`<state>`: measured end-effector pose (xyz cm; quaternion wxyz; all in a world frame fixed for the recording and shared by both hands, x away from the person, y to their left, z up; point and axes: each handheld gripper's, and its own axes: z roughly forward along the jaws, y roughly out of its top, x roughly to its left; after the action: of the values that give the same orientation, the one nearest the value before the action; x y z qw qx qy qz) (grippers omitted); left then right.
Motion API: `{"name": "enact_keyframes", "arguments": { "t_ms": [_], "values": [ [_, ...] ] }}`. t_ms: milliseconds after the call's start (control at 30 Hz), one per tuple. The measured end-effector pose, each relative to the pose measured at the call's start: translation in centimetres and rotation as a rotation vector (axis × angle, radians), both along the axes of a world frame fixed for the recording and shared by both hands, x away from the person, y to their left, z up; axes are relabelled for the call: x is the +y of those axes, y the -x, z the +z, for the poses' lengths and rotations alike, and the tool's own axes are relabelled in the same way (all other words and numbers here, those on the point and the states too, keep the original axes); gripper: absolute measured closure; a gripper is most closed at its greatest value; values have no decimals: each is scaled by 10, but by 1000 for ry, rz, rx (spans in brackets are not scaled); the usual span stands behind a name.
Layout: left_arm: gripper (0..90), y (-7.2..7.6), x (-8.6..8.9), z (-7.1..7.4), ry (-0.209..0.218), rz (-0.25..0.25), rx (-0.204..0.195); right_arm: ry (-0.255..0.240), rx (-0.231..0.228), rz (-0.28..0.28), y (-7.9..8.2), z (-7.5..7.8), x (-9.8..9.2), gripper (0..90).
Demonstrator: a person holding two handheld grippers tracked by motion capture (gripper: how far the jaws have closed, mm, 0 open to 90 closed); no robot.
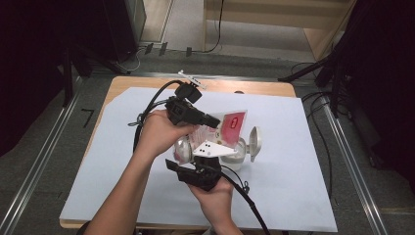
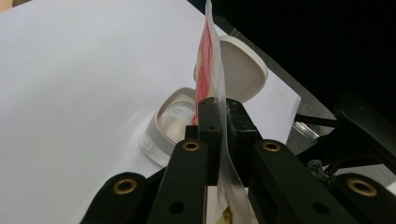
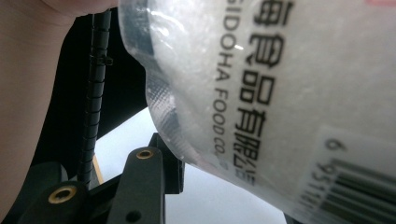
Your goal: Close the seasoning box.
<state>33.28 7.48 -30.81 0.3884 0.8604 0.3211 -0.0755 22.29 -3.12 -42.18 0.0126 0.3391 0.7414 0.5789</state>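
Observation:
A clear plastic bag (image 1: pixel 234 121) with a red label and white contents hangs tilted over a white round container (image 1: pixel 236 155) whose lid (image 1: pixel 254 142) stands flipped open. My left gripper (image 1: pixel 215 121) points right and is shut on the bag's (image 2: pixel 205 60) thin sealed edge; in the left gripper view the gripper (image 2: pixel 222 109) has the container (image 2: pixel 170 119) just beyond it. My right gripper (image 1: pixel 192 157) comes up from below and is shut on the bag's bulging lower end. In the right gripper view the printed bag (image 3: pixel 261 84) rests against one finger (image 3: pixel 152 172); the other finger is hidden.
A white sheet (image 1: pixel 293 171) covers the wooden table (image 1: pixel 142 82). A small white tool (image 1: pixel 192 78) lies at the far edge. Black cables (image 1: pixel 147 110) trail from both grippers. Dark stands and floor rails flank the table.

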Motion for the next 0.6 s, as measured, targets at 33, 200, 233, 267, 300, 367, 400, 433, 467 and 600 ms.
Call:
{"name": "enact_keyframes", "arguments": {
  "t_ms": [33,200,233,267,300,367,400,433,467,600],
  "values": [
    [878,0,0,0,0,0,0,1,1,0,0,0,0,623],
    [878,-1,1,0,10,9,-1,-4,2,0,-1,1,0,622],
    [877,-1,1,1,4,8,0,-7,0,0,-1,1,0,621],
    [877,-1,1,1,4,6,-1,-9,2,-1,-1,1,0,620],
    [876,0,0,1,7,7,1,-12,3,-3,-1,1,0,619],
    [877,0,-1,1,19,13,-4,-17,-1,-3,-1,1,0,621],
    [877,0,-1,3,14,10,-9,-18,0,-3,-1,2,0,622],
    [877,1,-1,3,19,12,-10,-22,-2,-5,-1,2,0,623],
    [877,2,-1,4,18,13,-14,-25,-4,-6,0,2,0,624],
    [876,2,-1,5,20,13,-17,-27,-6,0,0,4,-1,624]
  ]
}}
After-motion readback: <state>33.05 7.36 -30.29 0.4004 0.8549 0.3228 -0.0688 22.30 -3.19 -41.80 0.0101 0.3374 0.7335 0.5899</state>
